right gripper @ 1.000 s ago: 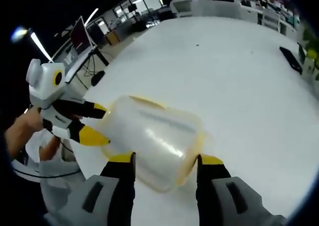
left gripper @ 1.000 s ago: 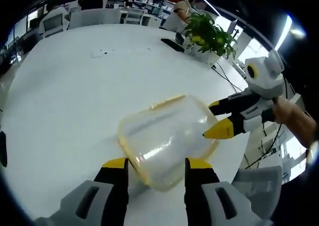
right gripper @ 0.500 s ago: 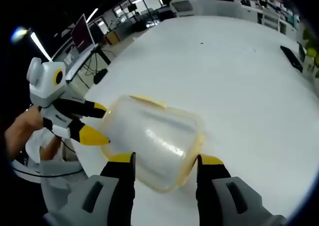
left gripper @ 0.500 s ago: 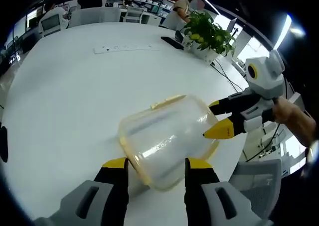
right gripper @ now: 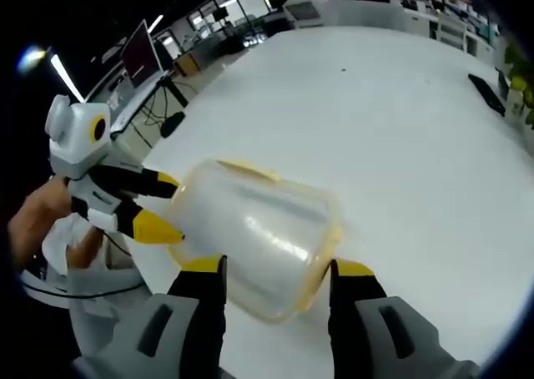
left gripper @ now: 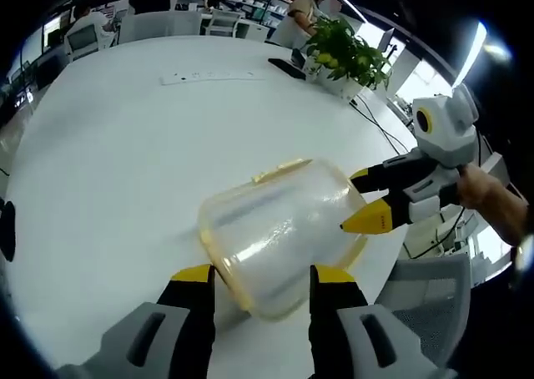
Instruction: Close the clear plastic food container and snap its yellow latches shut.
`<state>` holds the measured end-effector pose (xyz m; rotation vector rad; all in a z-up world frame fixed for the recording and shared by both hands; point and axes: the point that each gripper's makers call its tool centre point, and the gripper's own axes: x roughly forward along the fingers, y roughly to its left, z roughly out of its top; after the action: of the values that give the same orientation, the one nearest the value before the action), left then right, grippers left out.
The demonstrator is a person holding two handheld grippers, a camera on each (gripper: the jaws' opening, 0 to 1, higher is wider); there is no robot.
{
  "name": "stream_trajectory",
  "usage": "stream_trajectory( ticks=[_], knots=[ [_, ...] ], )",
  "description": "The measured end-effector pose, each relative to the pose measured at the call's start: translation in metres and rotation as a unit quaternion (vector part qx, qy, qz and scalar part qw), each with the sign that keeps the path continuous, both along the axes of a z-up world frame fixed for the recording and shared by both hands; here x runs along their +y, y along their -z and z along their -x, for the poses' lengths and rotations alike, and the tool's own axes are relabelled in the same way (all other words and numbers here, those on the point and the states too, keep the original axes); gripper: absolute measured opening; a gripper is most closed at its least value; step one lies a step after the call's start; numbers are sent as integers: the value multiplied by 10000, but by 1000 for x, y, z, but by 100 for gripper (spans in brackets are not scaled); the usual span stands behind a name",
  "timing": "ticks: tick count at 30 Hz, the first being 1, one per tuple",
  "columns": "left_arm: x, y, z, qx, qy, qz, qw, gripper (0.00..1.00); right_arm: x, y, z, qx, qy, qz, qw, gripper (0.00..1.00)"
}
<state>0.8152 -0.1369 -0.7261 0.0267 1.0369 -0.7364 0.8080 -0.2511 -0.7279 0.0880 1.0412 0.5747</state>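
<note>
- The container (left gripper: 279, 241) sits between the two grippers much as it did a second ago; the far edge of the table (left gripper: 125, 128) has slid a little in the left gripper view, which I read as the camera drifting, not the box moving; so the grasp looks settled and no latch has been worked in that time
- The left gripper (left gripper: 260, 276) has its yellow-tipped jaws set narrow on either side of one end of the container, and they look pressed against it; the right gripper (right gripper: 277, 269) does the same at the other end, and shows in the left gripper view as a pair of yellow points touching the box wall
- The container appears tilted between the grippers above the white table; whether a corner touches the top I cannot tell
- One yellow latch (left gripper: 279, 170) stands out along the far rim, apparently not pressed flat; I judge the snapping not yet done, and the next move calls for setting the box down or freeing one gripper to push that flap
- The box is clear, slightly cloudy plastic with rounded corners, glossy, showing streaks of light; the yellow rim (right gripper: 321, 254) looks like a softer band; the smooth walls may slip under a narrow pinch
- The table is matt white and smooth; a leafy potted plant (left gripper: 350, 58) stands well apart at its far side
</note>
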Motion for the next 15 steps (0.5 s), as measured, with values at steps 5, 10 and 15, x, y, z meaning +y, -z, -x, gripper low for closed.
stream_trajectory(
  ticks=[5,10,15],
  knots=[
    [4,0,6,0,-7,2,10000,38,3,0,5,12,-2,5,10000,45],
    [8,1,16,10,-31,11,10000,38,7,1,14,36,-47,12,10000,45],
    [11,1,24,26,-27,-5,10000,38,11,0,23,25,-54,6,10000,46]
  ],
)
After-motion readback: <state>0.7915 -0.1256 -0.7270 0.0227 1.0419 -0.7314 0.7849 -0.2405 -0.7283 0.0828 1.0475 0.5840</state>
